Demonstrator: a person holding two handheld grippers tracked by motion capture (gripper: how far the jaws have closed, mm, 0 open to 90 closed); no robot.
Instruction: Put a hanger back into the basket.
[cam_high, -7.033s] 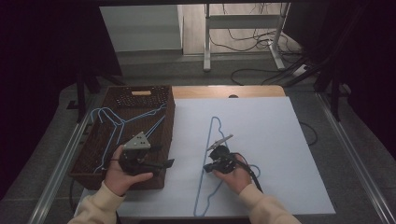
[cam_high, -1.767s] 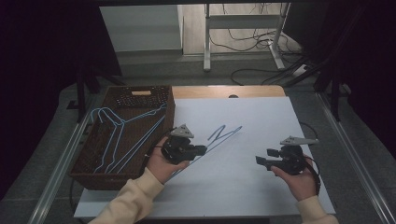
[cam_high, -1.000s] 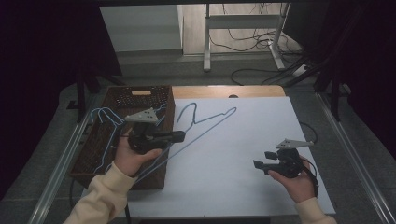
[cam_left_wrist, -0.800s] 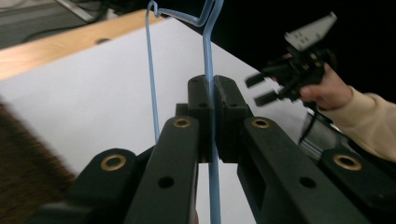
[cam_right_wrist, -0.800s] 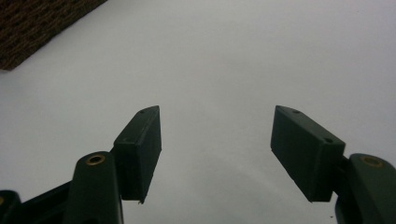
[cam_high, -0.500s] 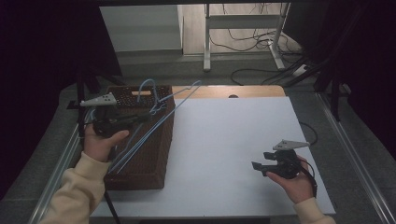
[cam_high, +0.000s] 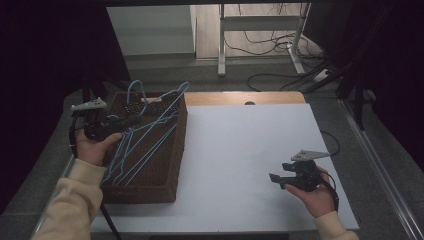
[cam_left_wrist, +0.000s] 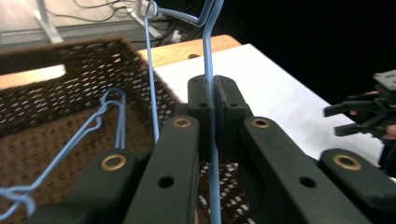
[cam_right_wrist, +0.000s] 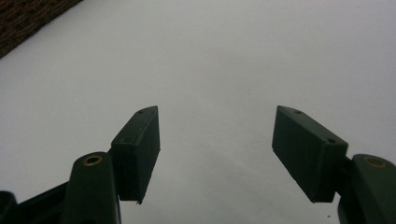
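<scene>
Carrying the blue wire hanger (cam_high: 159, 111) over the wicker basket (cam_high: 165, 186) at the table's left edge, you have your left gripper (cam_high: 131, 120) clamped shut on one of its wires, the hook tilted up above the far rim. Lower it flat onto the other hangers (cam_high: 131, 159) lying inside, so nothing catches on the weave or sticks out over the wall, and only then let go. Your right gripper (cam_high: 273, 178) rests over the white mat (cam_high: 240, 145) near its front right corner, jaws apart and empty; leave it parked there, well clear.
</scene>
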